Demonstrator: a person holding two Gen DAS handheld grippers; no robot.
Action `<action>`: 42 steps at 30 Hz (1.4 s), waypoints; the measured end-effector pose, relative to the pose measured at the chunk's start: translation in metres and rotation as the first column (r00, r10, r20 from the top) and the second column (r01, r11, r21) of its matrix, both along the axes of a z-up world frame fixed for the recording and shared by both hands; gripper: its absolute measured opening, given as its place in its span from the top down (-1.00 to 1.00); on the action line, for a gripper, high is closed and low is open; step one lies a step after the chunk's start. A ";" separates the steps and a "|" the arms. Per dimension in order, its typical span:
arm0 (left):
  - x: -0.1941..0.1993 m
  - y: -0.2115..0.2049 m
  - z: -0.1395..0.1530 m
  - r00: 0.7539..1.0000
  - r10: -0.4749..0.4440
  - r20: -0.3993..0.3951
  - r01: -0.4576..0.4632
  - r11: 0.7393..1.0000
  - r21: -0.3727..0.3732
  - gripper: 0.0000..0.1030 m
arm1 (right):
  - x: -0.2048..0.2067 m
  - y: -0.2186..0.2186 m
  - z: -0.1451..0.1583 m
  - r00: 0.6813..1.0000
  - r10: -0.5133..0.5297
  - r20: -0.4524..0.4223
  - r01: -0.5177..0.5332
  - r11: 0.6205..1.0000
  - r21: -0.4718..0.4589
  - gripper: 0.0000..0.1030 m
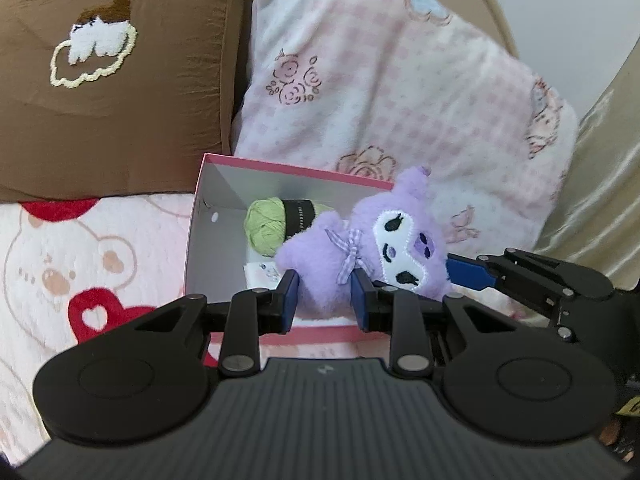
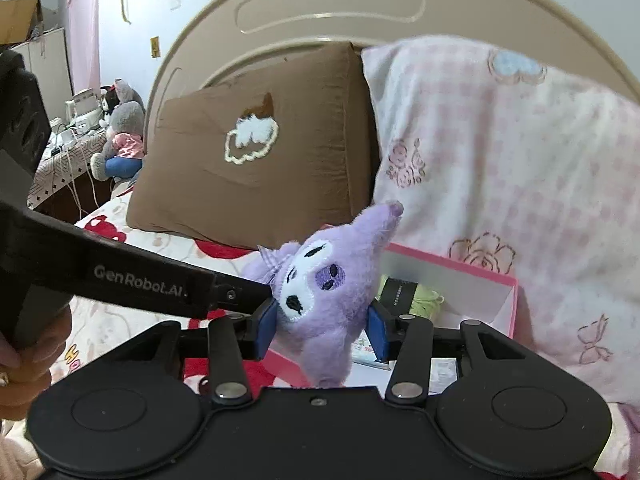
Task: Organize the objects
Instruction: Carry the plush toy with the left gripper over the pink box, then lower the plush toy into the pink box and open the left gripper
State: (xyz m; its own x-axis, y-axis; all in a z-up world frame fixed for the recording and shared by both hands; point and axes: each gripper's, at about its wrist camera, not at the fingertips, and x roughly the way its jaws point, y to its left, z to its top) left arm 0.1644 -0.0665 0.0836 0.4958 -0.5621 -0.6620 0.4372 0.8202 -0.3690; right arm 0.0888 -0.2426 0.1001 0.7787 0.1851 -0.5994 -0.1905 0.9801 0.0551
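Left wrist view first: my left gripper (image 1: 325, 298) is clamped on the body of the purple plush toy (image 1: 360, 248), both blue pads pressed into the fur. The toy hangs over the near right part of the pink box (image 1: 224, 164) and hides that corner. Behind it in the box lies a ball of green yarn (image 1: 266, 226), half covered by the plush; a scrap of printed paper peeks out beneath, too small to read. My right gripper (image 1: 468, 270) comes in from the right, one blue pad against the toy's head, the other hidden behind it. A brown pillow (image 1: 120, 80) and a pink checked pillow (image 1: 380, 80) lean behind the box, all on a bear-print blanket (image 1: 60, 260).

Right wrist view now: my right gripper (image 2: 322, 330) is closed on the plush's head (image 2: 320, 288), pads squeezing either side, face turned toward the lens. The left gripper's arm (image 2: 140, 280) crosses from the left and blocks the blanket there; its pads are out of sight behind the toy. The box (image 2: 480, 268) sits behind, the yarn (image 2: 428, 296) mostly masked. A hand (image 2: 24, 368) is cut off at the left edge. Far left, a grey stuffed animal (image 2: 124, 136) sits by a cluttered table, blurry.
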 end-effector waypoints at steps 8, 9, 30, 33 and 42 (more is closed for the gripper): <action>0.040 -0.014 -0.047 0.998 0.017 -0.062 -0.017 1.000 0.002 0.50 | 0.048 -0.024 -0.046 0.996 0.023 -0.081 -0.020 0.999 0.044 -0.01; 0.043 -0.015 -0.052 0.997 0.019 -0.069 -0.019 1.000 0.002 0.50 | 0.052 -0.025 -0.051 0.996 0.023 -0.084 -0.019 0.999 0.045 -0.01; 0.082 -0.044 -0.131 0.993 0.042 -0.107 -0.024 0.986 0.164 0.46 | 0.096 -0.051 -0.151 0.972 0.028 -0.233 0.014 0.984 0.179 0.01; 0.079 -0.044 -0.133 0.994 0.043 -0.101 -0.024 0.982 0.187 0.46 | 0.098 -0.050 -0.157 0.967 0.038 -0.252 0.016 0.978 0.209 0.01; 0.082 -0.042 -0.131 0.993 0.059 -0.101 -0.037 0.977 0.208 0.48 | 0.100 -0.057 -0.176 0.951 0.047 -0.305 0.057 0.945 0.323 0.01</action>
State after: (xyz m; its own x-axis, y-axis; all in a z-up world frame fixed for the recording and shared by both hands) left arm 0.2469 -0.1082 -0.0470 0.4400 -0.3857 -0.8109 0.3633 0.9023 -0.2321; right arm 0.1891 -0.2998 -0.0758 0.5695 0.4064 -0.7145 -0.1090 0.8989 0.4244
